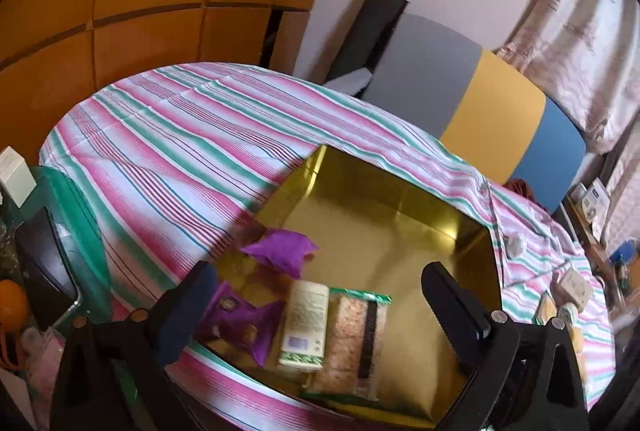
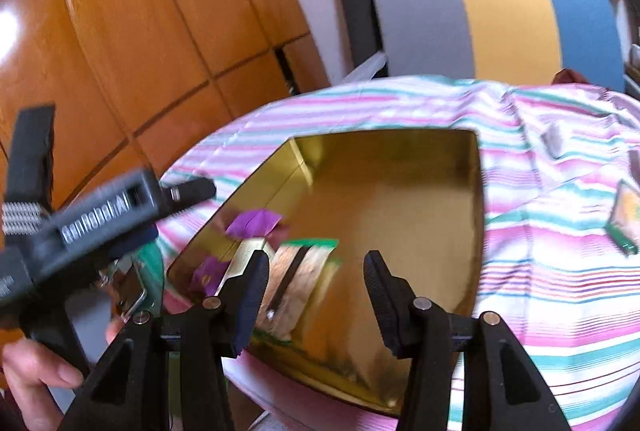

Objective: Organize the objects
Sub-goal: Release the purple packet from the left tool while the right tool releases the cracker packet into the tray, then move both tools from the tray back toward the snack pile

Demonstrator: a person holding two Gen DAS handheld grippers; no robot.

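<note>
- Gold box [image 1: 400, 231] sits open on the striped cloth [image 1: 160, 135]. Along its near-left side lie two purple packets [image 1: 280, 251], a cream carton [image 1: 306, 319] and a green-edged clear pack [image 1: 356, 343], the last two touching.
- Left gripper [image 1: 316, 295]: jaws spread wide, nothing between them, hovering over the packed row.
- Right gripper [image 2: 316, 283]: jaws part-way apart and empty, above the box's near edge; the pack shows through the gap but the pads are off it.
- Loose items left on the cloth to the right of the box: a green-edged flat pack [image 2: 624, 223], small grey pieces [image 2: 554, 139]. Right view is blurred, so I cannot identify them.
- Judged step: fetch the next loose item with the right gripper.
- To do it well: clear the box rim before swinging right; grip the flat pack across its short edges; set it flat in the bare right half of the box.
- Risk: knocking the box or bunching the cloth.
</note>
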